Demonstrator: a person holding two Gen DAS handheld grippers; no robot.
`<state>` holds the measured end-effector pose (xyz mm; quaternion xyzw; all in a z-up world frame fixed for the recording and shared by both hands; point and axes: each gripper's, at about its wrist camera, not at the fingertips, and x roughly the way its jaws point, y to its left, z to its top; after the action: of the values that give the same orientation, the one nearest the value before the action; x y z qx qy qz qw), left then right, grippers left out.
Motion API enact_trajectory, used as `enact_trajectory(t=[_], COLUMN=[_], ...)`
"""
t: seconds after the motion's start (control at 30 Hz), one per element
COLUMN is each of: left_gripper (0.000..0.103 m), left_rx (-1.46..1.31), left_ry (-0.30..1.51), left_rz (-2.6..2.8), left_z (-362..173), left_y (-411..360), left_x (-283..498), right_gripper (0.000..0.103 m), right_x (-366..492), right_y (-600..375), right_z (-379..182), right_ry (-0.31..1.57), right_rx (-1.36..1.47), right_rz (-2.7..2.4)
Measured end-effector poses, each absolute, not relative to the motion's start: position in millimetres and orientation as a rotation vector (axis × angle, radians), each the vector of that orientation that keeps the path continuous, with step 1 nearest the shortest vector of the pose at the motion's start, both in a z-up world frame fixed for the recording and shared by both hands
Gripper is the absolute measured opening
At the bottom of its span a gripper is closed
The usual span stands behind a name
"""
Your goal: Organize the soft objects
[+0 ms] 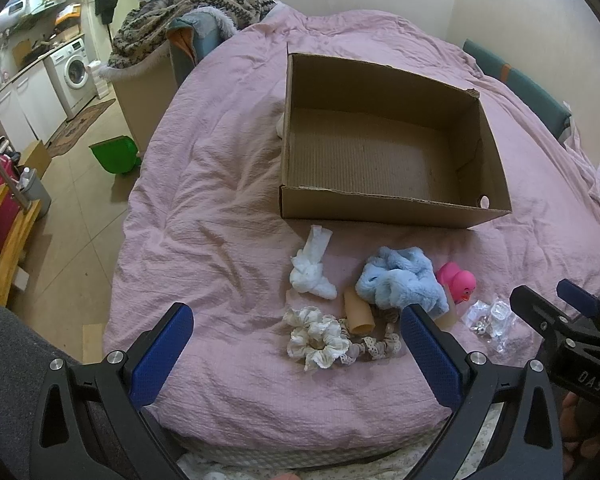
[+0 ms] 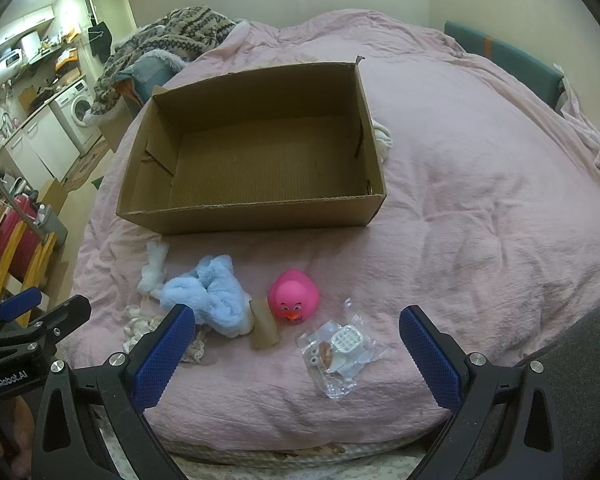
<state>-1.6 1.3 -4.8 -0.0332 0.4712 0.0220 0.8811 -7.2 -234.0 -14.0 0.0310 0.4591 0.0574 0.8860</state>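
Observation:
An empty cardboard box (image 1: 388,204) (image 2: 244,216) sits on the pink bed. In front of it lie a white knotted cloth (image 1: 312,268) (image 2: 152,272), a fluffy blue cloth (image 1: 400,280) (image 2: 208,296), a cream scrunchie (image 1: 316,336) (image 2: 138,326), a lace scrunchie (image 1: 376,344), a cardboard tube (image 1: 358,312) (image 2: 264,328), a pink rubber duck (image 1: 458,280) (image 2: 294,296) and a clear plastic bag of small parts (image 1: 496,320) (image 2: 340,352). My left gripper (image 1: 296,352) is open above the scrunchies. My right gripper (image 2: 296,352) is open above the plastic bag; it also shows in the left wrist view (image 1: 548,296).
The pink bedspread (image 2: 480,220) covers the bed. A patterned blanket (image 1: 196,4) is piled at the far left corner. A white item (image 2: 382,140) lies beside the box. To the left are floor, a green bin (image 1: 116,156), a washing machine (image 1: 74,70) and a wooden rack (image 1: 8,240).

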Motion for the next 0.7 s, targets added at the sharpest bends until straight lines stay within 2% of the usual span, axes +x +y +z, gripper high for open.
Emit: enact_trajectory(t=[0.7], left_gripper=[0.103], left_rx=[-0.069], left_ry=[0.992], left_rz=[0.049], left_z=[-8], left_y=[3], left_x=[-2], right_gripper=[0.103], right_x=[2], right_y=[-244], right_z=[-14], right_ry=[1.031], right_rx=[0.146], right_rz=[0.124])
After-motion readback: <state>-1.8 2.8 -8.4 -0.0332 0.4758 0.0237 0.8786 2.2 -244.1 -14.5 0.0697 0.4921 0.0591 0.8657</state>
